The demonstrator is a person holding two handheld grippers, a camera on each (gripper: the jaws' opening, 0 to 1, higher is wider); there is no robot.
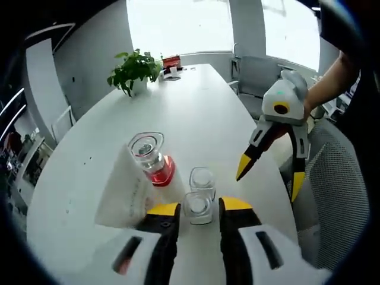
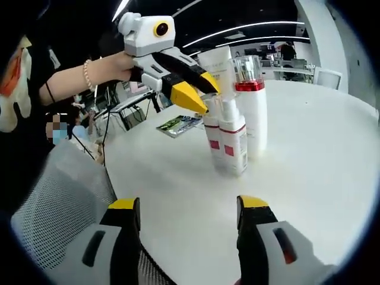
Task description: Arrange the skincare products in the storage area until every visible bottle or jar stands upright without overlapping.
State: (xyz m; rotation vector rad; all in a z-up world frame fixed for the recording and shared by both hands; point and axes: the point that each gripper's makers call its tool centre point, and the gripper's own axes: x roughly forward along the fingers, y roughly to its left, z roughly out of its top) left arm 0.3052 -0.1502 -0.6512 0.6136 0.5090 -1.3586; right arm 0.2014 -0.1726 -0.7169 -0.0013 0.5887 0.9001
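Observation:
On the white table several skincare items stand upright in a tight group. The tall bottle has a red band and a clear cap, and a white tube leans beside it. Two small clear-capped bottles stand in front, one farther and one nearer. My left gripper is open, its jaws flanking the nearer small bottle's cap with slim gaps. My right gripper hangs open to the right, holding nothing. In the right gripper view, the small bottles stand before the tall bottle, the left gripper reaches their tops, and my right gripper stays well short.
A potted plant and a red item sit at the table's far end. A mesh chair stands at the table's right edge. A printed leaflet lies behind the bottles. A person's arm holds the left gripper.

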